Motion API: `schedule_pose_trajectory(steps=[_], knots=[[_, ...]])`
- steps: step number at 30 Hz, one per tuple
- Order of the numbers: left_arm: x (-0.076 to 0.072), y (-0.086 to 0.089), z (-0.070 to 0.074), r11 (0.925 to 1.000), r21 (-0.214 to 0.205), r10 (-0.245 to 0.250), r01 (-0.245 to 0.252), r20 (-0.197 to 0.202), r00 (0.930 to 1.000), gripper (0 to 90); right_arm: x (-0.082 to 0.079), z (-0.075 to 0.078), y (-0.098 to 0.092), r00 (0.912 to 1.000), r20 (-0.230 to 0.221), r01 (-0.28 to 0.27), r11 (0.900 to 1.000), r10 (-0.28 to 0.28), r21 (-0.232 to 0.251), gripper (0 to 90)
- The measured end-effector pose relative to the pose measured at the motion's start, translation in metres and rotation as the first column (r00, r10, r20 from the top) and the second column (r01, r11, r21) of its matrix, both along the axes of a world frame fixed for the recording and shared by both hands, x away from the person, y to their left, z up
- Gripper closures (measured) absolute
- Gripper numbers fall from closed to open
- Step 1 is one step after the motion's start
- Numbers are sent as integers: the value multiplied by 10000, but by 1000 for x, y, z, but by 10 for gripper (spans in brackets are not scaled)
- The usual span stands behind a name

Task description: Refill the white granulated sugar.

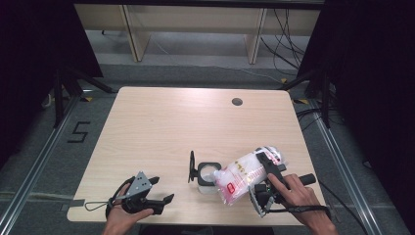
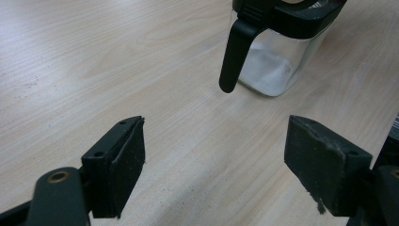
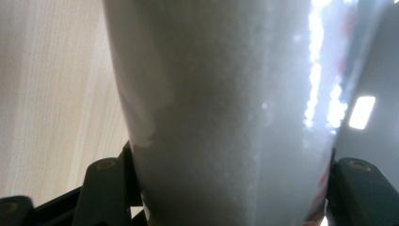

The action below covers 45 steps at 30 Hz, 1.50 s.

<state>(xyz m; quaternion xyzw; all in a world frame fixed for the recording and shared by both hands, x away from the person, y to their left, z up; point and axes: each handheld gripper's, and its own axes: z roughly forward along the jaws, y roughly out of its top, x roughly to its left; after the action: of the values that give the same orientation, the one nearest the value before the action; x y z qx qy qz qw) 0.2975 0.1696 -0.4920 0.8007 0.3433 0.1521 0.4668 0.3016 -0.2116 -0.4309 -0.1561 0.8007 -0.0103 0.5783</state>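
So the pour looks under way rather than finished: the right hand-held gripper (image 1: 266,169) is clamped across a plastic bag (image 1: 242,176) of white grains, its jaws pressed on both sides of the bag as the right gripper view shows, and the bag lies tipped with its low end toward nine o'clock, right at the open mouth of the jar (image 1: 208,175). That jar, clear glass with a black collar and a flipped-up lid (image 1: 191,167) on its nine o'clock side, stands on the bench (image 1: 161,127) near the six o'clock edge, a little right of centre. In the left gripper view some white grains already sit in the bottom of the jar (image 2: 275,61), well short of full, so my reading is that a first share has gone in and most of the bag is left; after that the lid has to be closed. Whether grains are running at this instant I cannot tell. The left hand-held gripper (image 1: 161,188) rests near seven o'clock with its jaws wide apart and nothing between them, aimed at the jar but well apart from it, so nothing steadies the jar. Little stands in the way: the bench is bare but for a cable hole (image 1: 237,102) toward one o'clock, far from the work. The raised lid beside the mouth is the one thing the bag could catch on.
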Motion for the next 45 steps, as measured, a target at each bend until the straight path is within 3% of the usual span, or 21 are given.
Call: schedule_pose_trajectory(steps=[4,9,14,16,17,19,23,24,25,27,29,32,34,35,36,37,38,41,42,43,45], knots=[[0,0,0,10000,4,-1,1,5,10000,203,0,0,-2,9994,-142,305,9995,-305,-31,397],[-1,-1,0,9998,-105,165,-166,-141,9998,202,0,3,-2,9999,-5,120,9997,-120,-234,397],[-1,-1,0,9998,-113,133,-134,-132,9998,202,-1,0,-2,9998,-69,200,9997,-199,166,397],[0,0,0,10000,-2,20,-20,-13,10000,203,-2,3,0,9998,-108,159,9995,-162,-276,397],[-1,-1,0,9999,-92,109,-110,-113,9999,202,-2,0,-1,9999,-104,133,9999,-132,78,397],[-1,-1,0,9999,-105,121,-122,-124,9999,202,-3,-1,0,9997,-185,180,9996,-177,201,397],[-1,0,0,9999,-42,141,-141,-101,9998,202,-2,3,2,9998,-212,58,9992,-67,-407,397],[0,0,0,9999,96,57,-57,5,10000,202,-2,3,2,9998,-212,58,9992,-67,-407,397],[0,0,0,10000,91,39,-40,26,10000,202,-2,-1,-1,9997,-151,191,9997,-189,124,397],[0,1,0,10000,76,-11,11,26,10000,202,-1,0,-3,9997,-97,222,9995,-220,232,397],[-1,-1,-1,9998,-129,139,-141,-152,9998,202,-2,1,-3,9984,-207,527,9986,-525,80,397],[-1,-1,0,9998,-88,197,-198,-144,9997,202,1,2,-5,9998,-75,196,9997,-197,-169,397],[-1,0,0,9998,-33,202,-203,-138,9997,202,0,0,-7,9988,-143,462,9988,-459,186,397],[-1,-1,0,9997,-93,207,-208,-154,9997,202,1,3,-6,10000,81,13,9999,-12,-171,397],[-1,-1,0,9997,-83,211,-213,-153,9997,203,-1,0,-7,9992,-127,391,9991,-389,164,397],[-1,0,0,9998,-67,193,-193,-135,9997,202,-2,1,-7,9988,-181,461,9989,-462,-43,397],[0,1,0,10000,53,53,-53,16,10000,202,-1,3,-6,9999,11,109,9998,-109,-153,397],[0,1,0,10000,59,53,-53,22,10000,202,-6,2,-5,9984,-315,476,9989,-477,-41,397],[0,1,0,10000,45,64,-64,10,10000,203,-6,0,-6,9997,-120,221,9997,-220,85,398],[0,1,0,10000,45,64,-64,10,10000,202,-6,4,-4,9999,-59,130,9996,-131,-266,397],[0,1,0,10000,65,53,-53,30,10000,203,-8,2,-6,9992,-211,340,9994,-342,-89,398]])
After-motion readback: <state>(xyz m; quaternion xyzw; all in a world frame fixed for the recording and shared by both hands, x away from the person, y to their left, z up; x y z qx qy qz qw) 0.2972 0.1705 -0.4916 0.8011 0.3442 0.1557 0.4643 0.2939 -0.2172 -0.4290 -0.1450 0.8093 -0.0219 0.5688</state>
